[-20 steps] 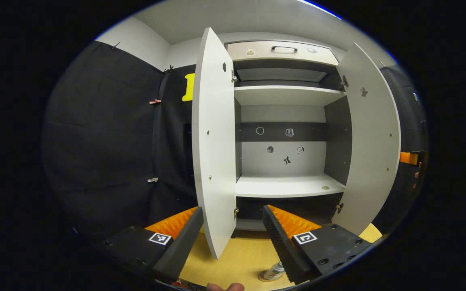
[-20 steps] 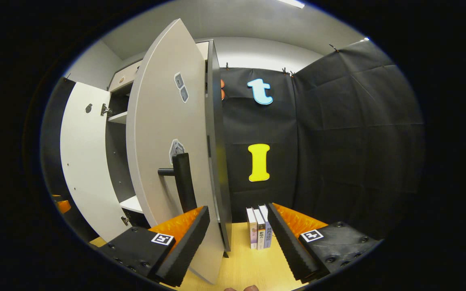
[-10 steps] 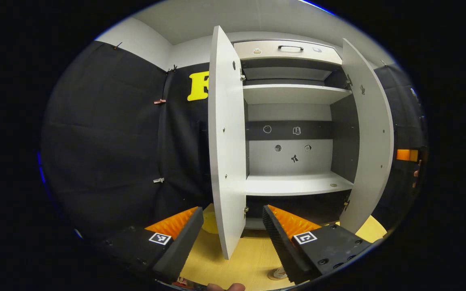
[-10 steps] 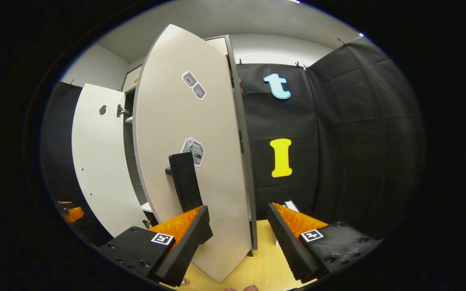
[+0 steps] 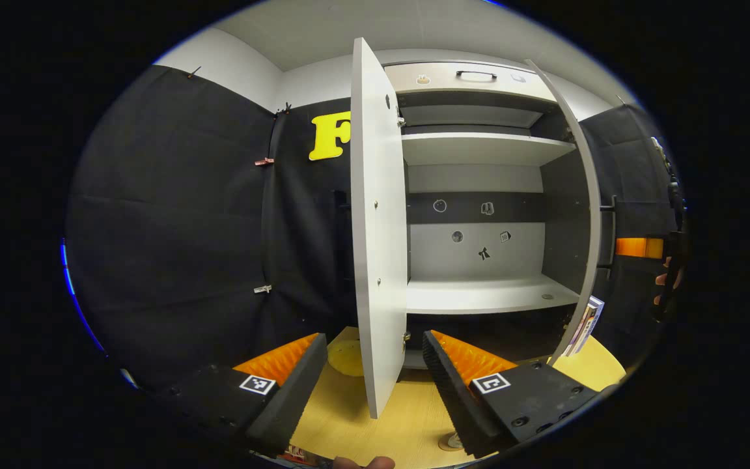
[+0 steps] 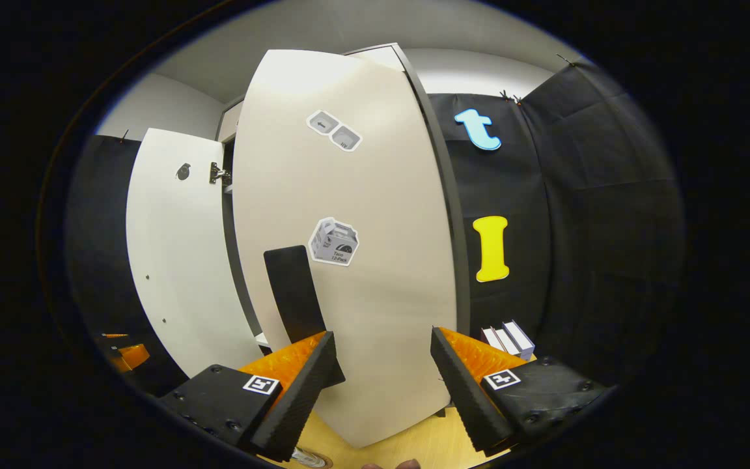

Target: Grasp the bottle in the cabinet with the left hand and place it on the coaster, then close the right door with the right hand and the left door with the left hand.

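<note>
The cabinet's left door [image 5: 378, 228] stands open, nearly edge-on to me in the left gripper view. My left gripper [image 5: 374, 337] is open in front of its lower edge. The bottle [image 5: 452, 441] stands on a coaster on the wooden table, half hidden behind my right-hand finger [image 5: 459, 384]. The right door [image 6: 355, 273] is partly swung in, its outer face with the black handle [image 6: 290, 293] close before my open right gripper [image 6: 383, 333]. I cannot tell whether the fingers touch it. From the left gripper view the right door [image 5: 593, 215] is a thin edge, with the right gripper [image 5: 638, 247] and a hand behind it.
The cabinet shelves [image 5: 486, 296] hold only a small round spot. Books [image 6: 508, 339] stand on the table right of the cabinet. A yellow disc [image 5: 347, 357] lies on the table behind the left door. The left gripper [image 6: 131, 355] shows low at the left in the right gripper view.
The right door has swung further toward the cabinet, with the right gripper following its outer face. The left gripper has shifted so the left door now looks nearly edge-on.
</note>
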The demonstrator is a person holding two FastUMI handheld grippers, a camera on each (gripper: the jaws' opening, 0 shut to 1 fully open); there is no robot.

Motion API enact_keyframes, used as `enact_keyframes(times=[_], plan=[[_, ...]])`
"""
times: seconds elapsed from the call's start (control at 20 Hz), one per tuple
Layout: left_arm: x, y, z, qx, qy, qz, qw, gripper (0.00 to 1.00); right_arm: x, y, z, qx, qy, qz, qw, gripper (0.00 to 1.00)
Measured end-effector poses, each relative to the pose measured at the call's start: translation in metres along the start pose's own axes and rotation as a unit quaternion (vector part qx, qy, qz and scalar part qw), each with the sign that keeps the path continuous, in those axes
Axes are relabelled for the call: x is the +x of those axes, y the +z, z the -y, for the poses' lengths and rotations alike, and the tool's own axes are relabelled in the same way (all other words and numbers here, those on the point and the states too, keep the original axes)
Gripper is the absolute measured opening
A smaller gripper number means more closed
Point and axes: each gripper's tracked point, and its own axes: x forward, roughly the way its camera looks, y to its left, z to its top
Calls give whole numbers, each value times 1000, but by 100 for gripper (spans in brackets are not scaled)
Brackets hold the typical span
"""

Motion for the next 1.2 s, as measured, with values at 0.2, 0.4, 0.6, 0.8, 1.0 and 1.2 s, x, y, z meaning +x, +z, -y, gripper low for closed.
enact_keyframes(times=[0.2,0.4,0.6,0.8,1.0,1.2], plan=[[1,-3,-9,-1,9,-4,1000,94,22,-4,-18,-3,11,1,1000,98],[0,-2,-18,-3,17,-5,1000,94,37,-5,-27,-5,16,0,1000,98],[0,2,-30,-7,21,-5,1000,94,39,-3,-29,-14,10,1,1000,98],[4,7,-44,-4,25,-5,1000,94,22,0,-30,-15,5,4,1000,98],[14,15,-56,13,21,-3,1000,94,-1,4,-22,-16,-11,7,1000,98],[36,27,-71,21,15,2,1000,93,-23,8,-15,-21,-30,8,999,98]])
